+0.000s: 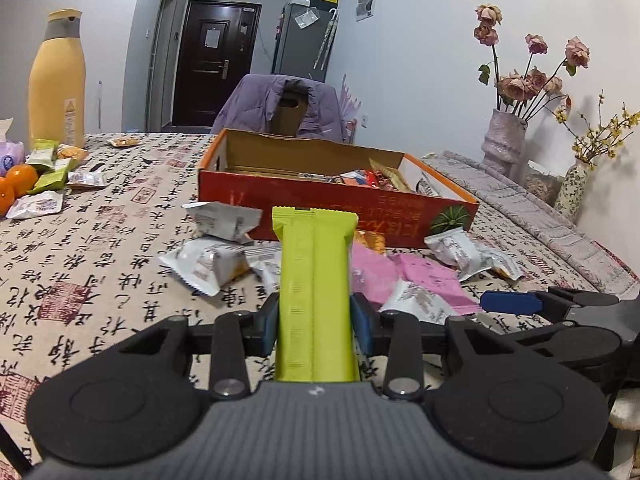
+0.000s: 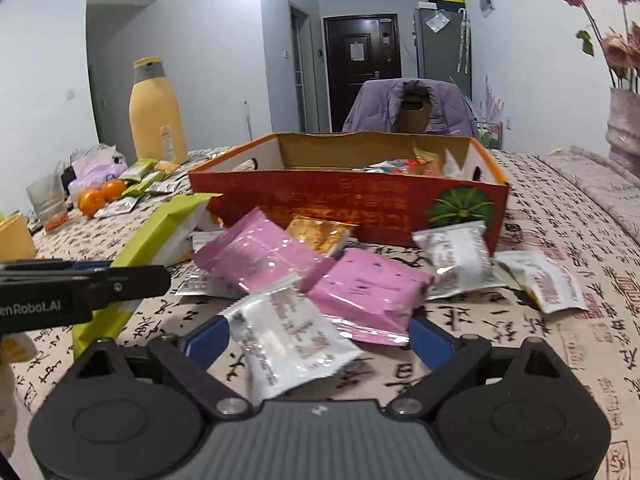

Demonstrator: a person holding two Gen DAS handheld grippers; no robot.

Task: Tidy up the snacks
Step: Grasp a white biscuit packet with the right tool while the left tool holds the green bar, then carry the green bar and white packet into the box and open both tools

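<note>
**snackstacker:** Looking along the left claw (image 1: 314, 316), its blue pads are pressed against both long sides of a lime-green snack bar (image 1: 314, 280), so that one is properly pinched. The bar sticks straight out ahead, lifted off the surface (image 1: 100, 248), and points toward the red cardboard box (image 1: 340, 216) standing just beyond the pile.

**crumbwatch:** And the other side?

**snackstacker:** The right claw (image 2: 320, 332) is spread wide. A white foil packet (image 2: 288, 344) lies between its blue fingers (image 2: 430, 340), along with the near corner of a pink packet (image 2: 368, 296), but neither pad presses on anything that I can see. A second pink packet (image 2: 256, 252) sits just behind, overlapping a small orange-gold packet (image 2: 320, 234) right against the box wall.

**crumbwatch:** Anything in the box already?

**snackstacker:** Yep, a heap of mixed wrappers (image 2: 404, 166) toward its right end; the left part shows bare cardboard. More white packets (image 2: 456, 258) lie on the surface near the box's front right corner, beside the printed green pumpkin.

**crumbwatch:** What about the far left?

**snackstacker:** A tall yellow bottle (image 2: 158, 116) with a grey collar stands there. Near it are two oranges (image 2: 100, 196), several green packets (image 2: 140, 178) and a clear glass (image 2: 48, 204). The cloth on the surface is beige with black calligraphy and red stamps. Behind the box there's a chair with a purple jacket (image 2: 412, 108) draped over it, and a vase of dried pink roses (image 1: 520, 76) off to the right.
</note>
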